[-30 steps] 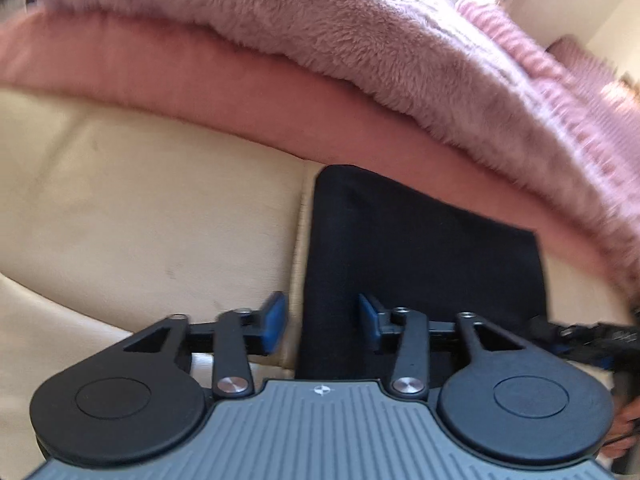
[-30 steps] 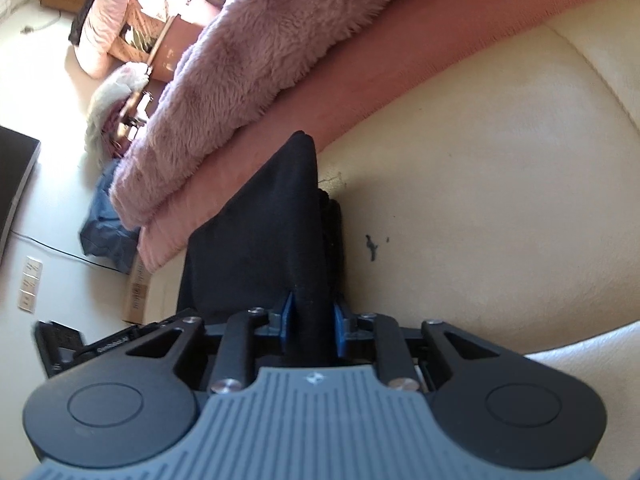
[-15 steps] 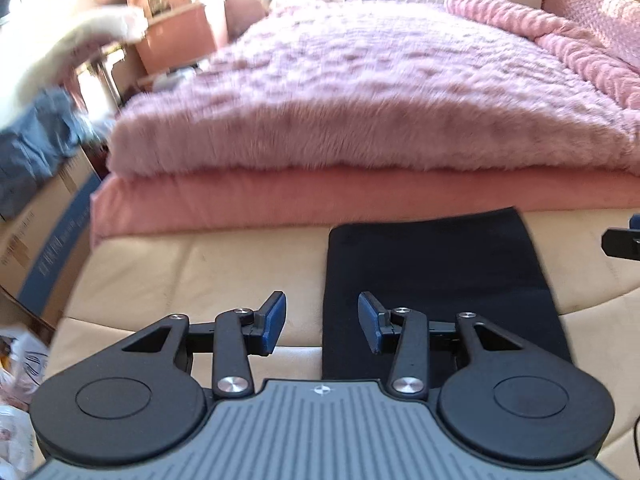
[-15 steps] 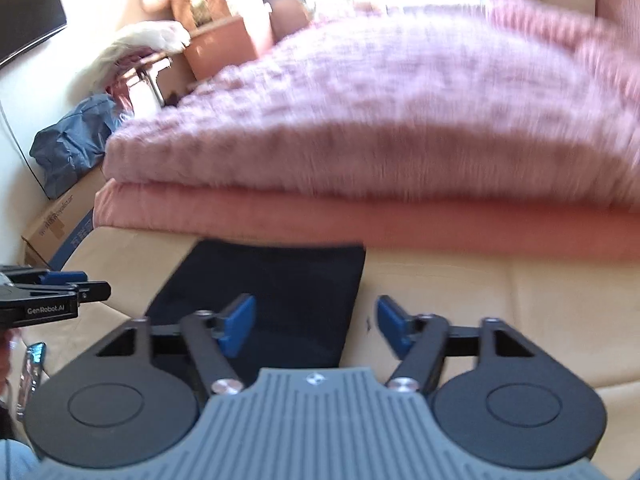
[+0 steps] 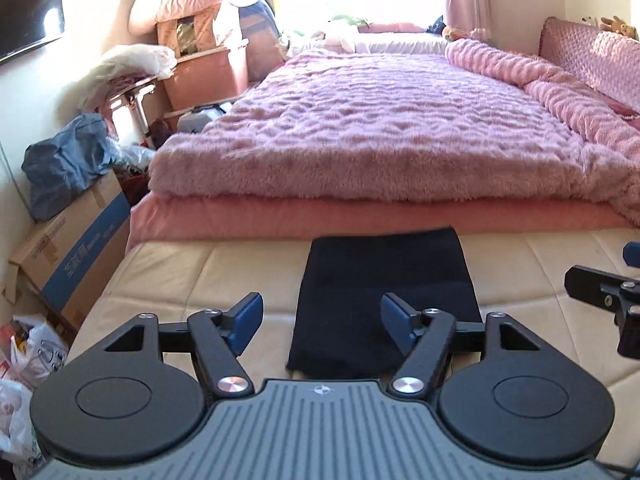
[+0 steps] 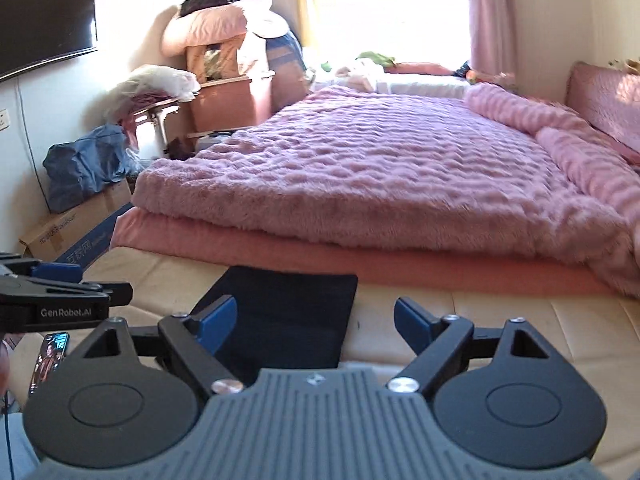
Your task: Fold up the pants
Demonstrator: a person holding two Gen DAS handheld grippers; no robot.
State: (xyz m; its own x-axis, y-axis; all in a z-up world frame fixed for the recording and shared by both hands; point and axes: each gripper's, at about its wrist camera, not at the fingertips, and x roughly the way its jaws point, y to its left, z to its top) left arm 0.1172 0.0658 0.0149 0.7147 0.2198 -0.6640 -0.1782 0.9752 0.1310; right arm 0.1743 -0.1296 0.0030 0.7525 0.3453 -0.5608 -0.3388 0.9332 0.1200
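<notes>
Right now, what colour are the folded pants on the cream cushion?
Black, plain with no pattern. The pants show best in the left wrist view, lying flat on the cushion.

Harsh daylight blows out the window (image 6: 384, 12); fisheye edges bend, slight blur.

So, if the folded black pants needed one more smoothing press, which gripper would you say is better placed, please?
Probably the left gripper: the folded black pants lie straight ahead between its opening, empty jaws. The right gripper, also opening and empty, has them off to its left.
</notes>
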